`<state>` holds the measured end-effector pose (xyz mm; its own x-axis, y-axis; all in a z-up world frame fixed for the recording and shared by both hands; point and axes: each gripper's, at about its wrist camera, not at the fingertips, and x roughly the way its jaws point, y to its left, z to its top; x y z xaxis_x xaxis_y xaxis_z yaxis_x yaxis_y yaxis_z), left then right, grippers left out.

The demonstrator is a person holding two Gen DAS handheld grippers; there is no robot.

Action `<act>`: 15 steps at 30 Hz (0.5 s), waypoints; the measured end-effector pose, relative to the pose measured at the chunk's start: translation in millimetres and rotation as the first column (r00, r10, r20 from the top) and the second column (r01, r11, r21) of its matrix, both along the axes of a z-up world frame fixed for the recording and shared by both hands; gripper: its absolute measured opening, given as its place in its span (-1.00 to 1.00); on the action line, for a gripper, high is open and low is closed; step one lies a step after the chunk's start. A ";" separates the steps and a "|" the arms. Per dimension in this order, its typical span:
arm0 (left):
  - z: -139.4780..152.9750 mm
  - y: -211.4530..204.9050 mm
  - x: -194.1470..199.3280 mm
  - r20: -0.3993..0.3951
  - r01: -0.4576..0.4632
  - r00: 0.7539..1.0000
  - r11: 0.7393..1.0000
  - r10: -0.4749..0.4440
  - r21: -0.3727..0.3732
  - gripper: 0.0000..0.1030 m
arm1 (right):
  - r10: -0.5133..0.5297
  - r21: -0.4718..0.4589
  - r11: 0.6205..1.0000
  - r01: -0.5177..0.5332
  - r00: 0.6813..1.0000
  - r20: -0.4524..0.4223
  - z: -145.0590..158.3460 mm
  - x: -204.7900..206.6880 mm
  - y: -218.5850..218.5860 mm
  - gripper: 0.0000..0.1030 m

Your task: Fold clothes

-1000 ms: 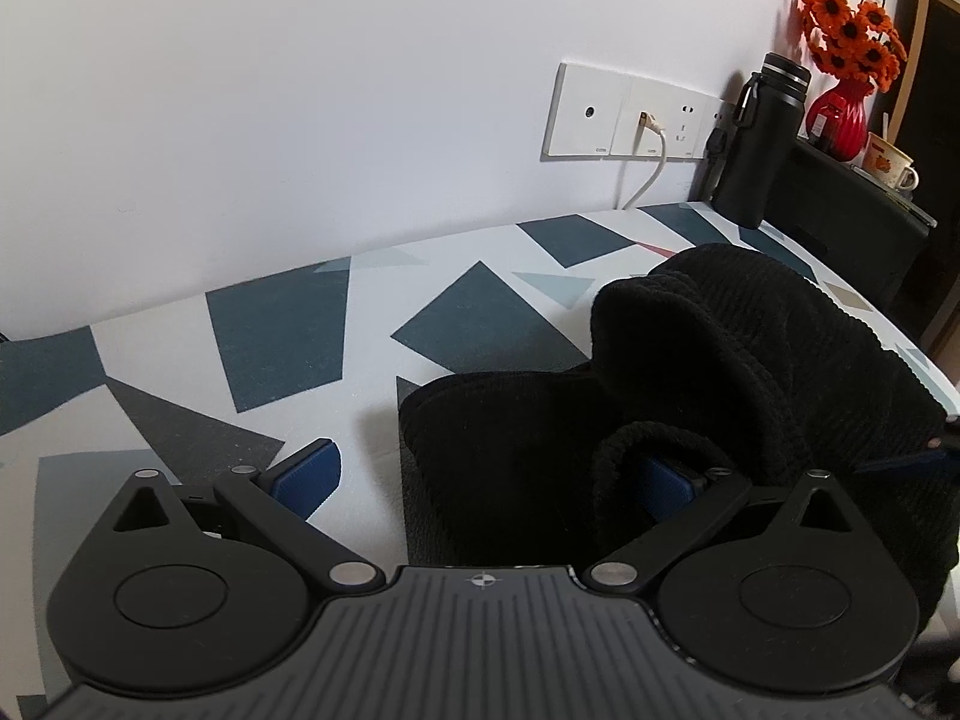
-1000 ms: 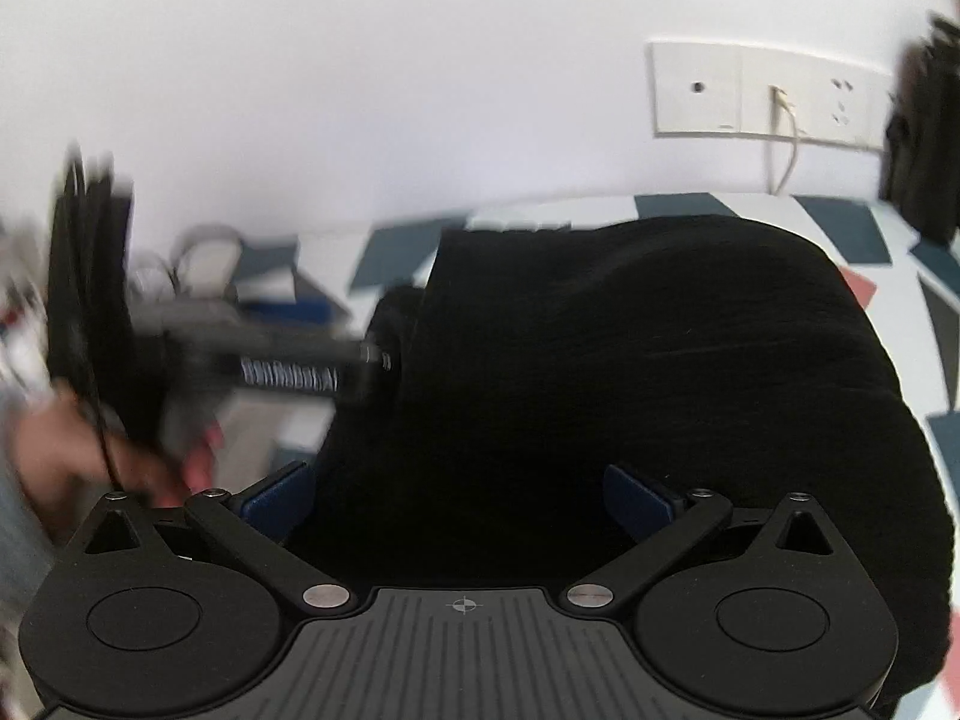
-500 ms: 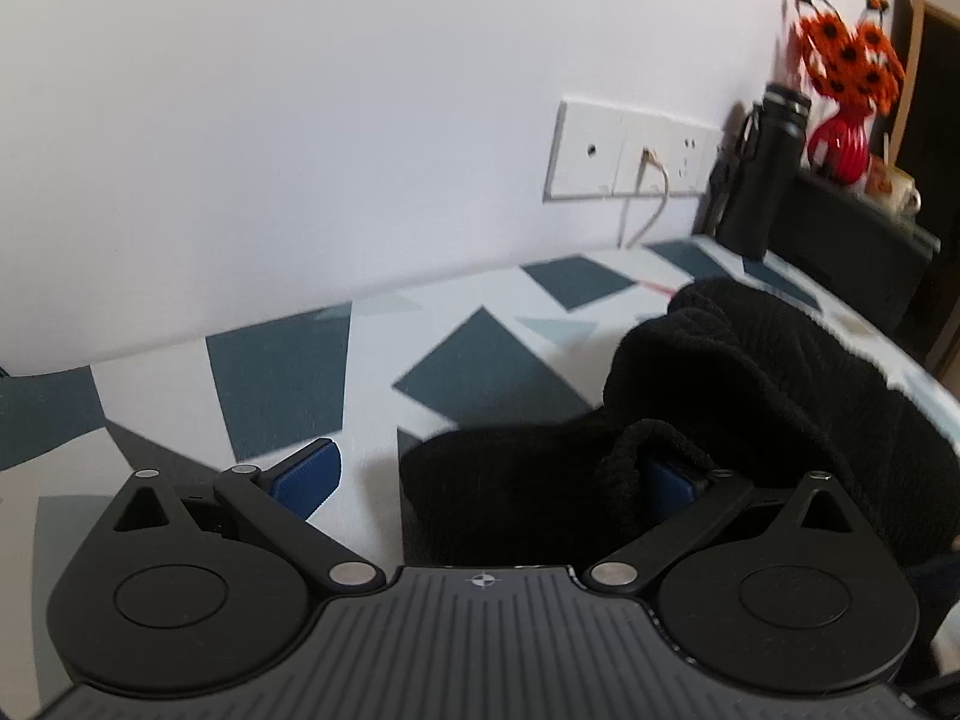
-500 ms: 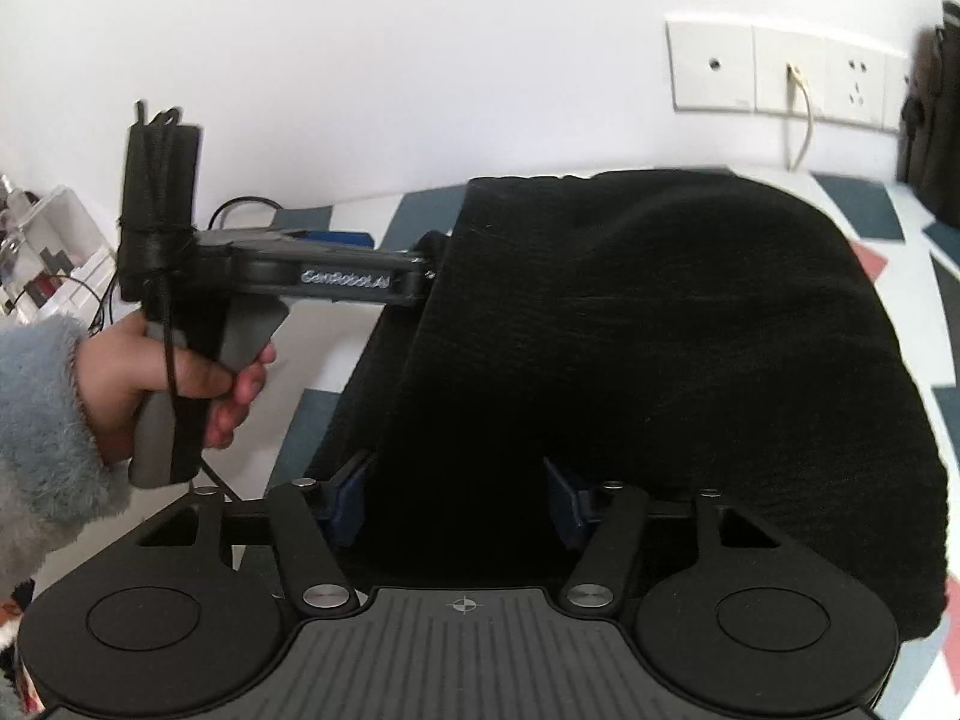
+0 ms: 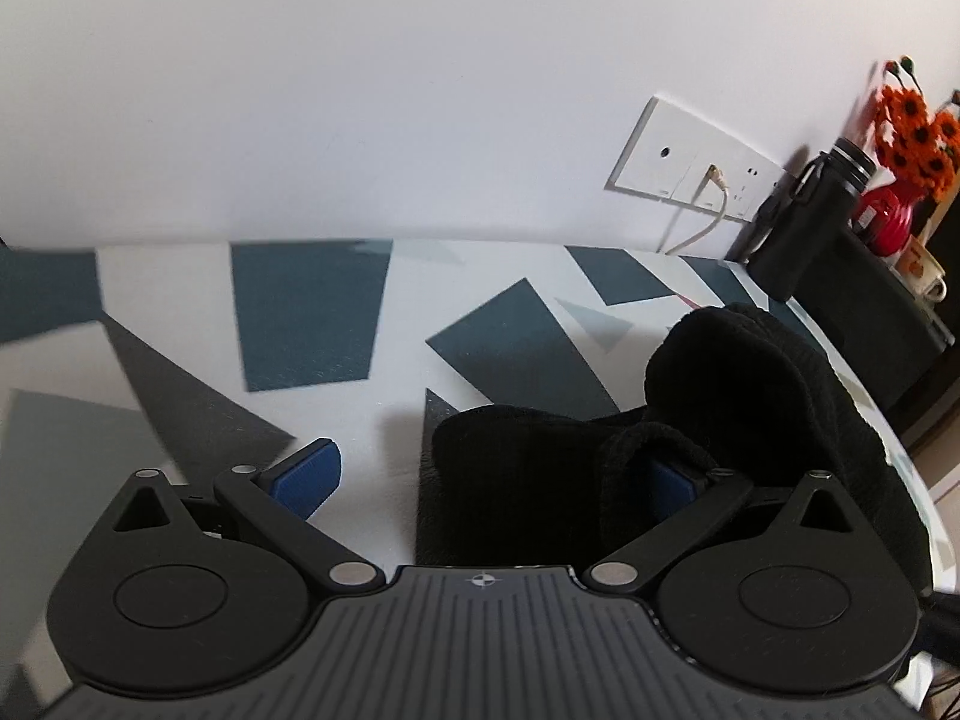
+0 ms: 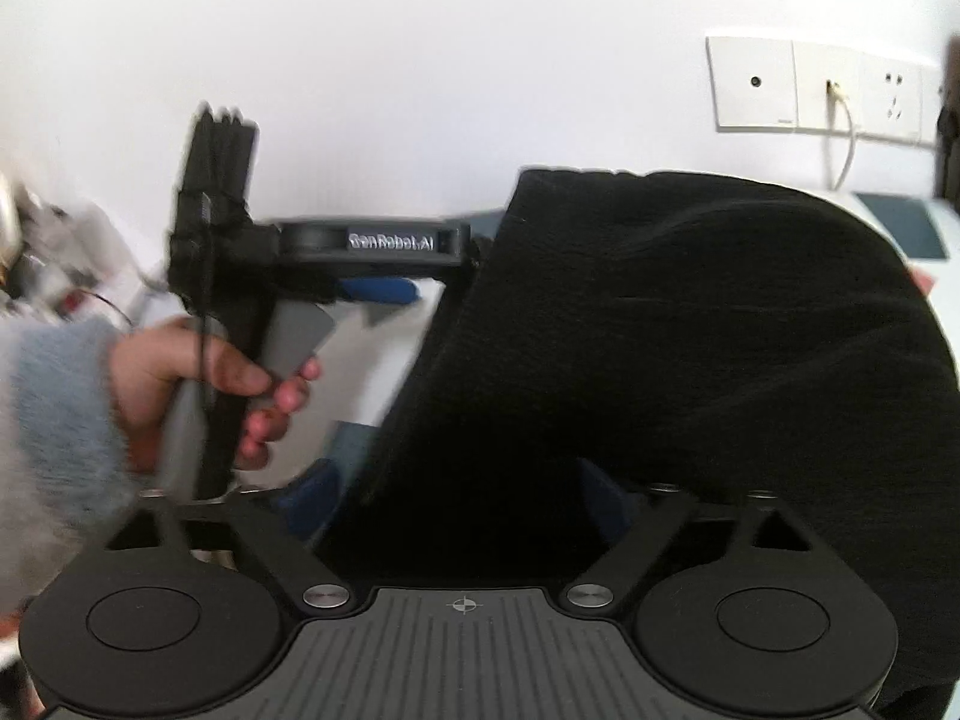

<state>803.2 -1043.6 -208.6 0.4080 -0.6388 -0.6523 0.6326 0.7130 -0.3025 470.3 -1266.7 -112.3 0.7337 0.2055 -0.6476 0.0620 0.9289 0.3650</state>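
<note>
A black knit garment (image 5: 744, 420) lies bunched on the patterned table (image 5: 312, 312). My left gripper (image 5: 486, 474) is open; a fold of the cloth drapes over its right fingertip (image 5: 669, 483), the left fingertip (image 5: 306, 474) is bare over the table. In the right wrist view the garment (image 6: 690, 360) fills the frame and hangs between the wide-spread fingers of my right gripper (image 6: 456, 498). The left gripper body (image 6: 372, 252), held in a hand, shows at that cloth's left edge.
A wall socket panel (image 5: 690, 168) with a white cable is at the back. A black bottle (image 5: 810, 216), a red vase with orange flowers (image 5: 888, 204) and a mug (image 5: 924, 270) stand at the far right on a dark cabinet. Clutter sits at the left (image 6: 36, 258).
My right gripper closed partly and has opened wide again, with the cloth still between its fingers. My left gripper has risen and tilted, staying open with cloth over its right finger.
</note>
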 end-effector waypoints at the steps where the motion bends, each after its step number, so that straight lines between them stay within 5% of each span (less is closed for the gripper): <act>1: 6.5 6.0 -5.5 0.022 -0.007 1.000 1.000 0.007 -0.006 1.00 | -0.015 0.016 1.000 0.015 1.000 0.021 3.7 -11.9 -9.3 0.72; 5: 33.9 37.5 -27.3 0.009 -0.059 0.998 0.991 0.061 -0.121 0.99 | -0.157 0.016 0.988 0.157 0.985 0.074 11.7 -78.4 -63.4 0.72; 8: 49.7 44.4 -46.1 -0.050 -0.053 0.998 0.974 0.043 -0.218 0.99 | -0.349 0.042 0.937 0.348 0.937 0.028 6.6 -124.8 -107.9 0.55; 10: 56.6 36.6 -59.8 -0.077 -0.024 0.997 0.967 0.005 -0.253 0.99 | -0.479 0.118 0.870 0.479 0.877 -0.031 -3.4 -149.3 -137.5 0.37; 13: 48.3 10.7 -70.8 -0.109 -0.012 0.994 0.979 -0.011 -0.203 0.99 | -0.622 0.331 0.714 0.617 0.776 -0.104 -21.8 -174.4 -173.5 0.35; 15: 40.0 -6.9 -77.3 -0.126 -0.011 0.992 0.987 -0.010 -0.159 0.98 | -0.644 0.402 0.660 0.635 0.753 -0.133 -36.0 -175.0 -186.1 0.36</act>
<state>725.8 -1050.6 -168.6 0.3290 -0.7384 -0.5886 0.5818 0.6495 -0.4896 295.3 -1452.8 -148.2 0.7941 -0.0858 -0.6016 0.5740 0.4312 0.6961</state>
